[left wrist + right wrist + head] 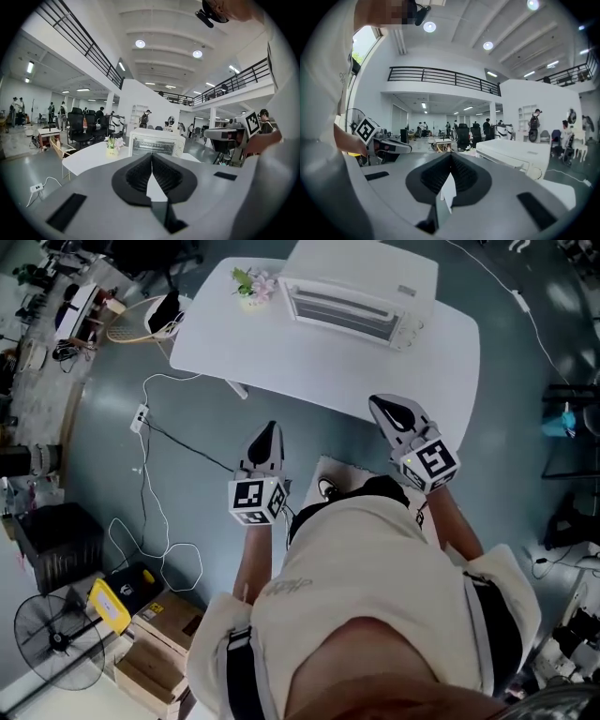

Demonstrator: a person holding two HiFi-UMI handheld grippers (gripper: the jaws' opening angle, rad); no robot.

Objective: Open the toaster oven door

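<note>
Your left gripper [269, 432] and right gripper [382, 407] hover near the white tabletop [309, 367], jaws together; the white box-shaped toaster oven [342, 306] is shut.

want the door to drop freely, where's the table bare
The table is bare across its near half, in front of the oven, and at its right end. Only the back left is tight: flowers stand right beside the oven.

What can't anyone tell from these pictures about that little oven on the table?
Head view: control markings on the toaster oven, too small.
Left gripper view: the oven's lower middle, covered by the left gripper tips.
Right gripper view: the door handle; the oven shows slanted and blurred.
</note>
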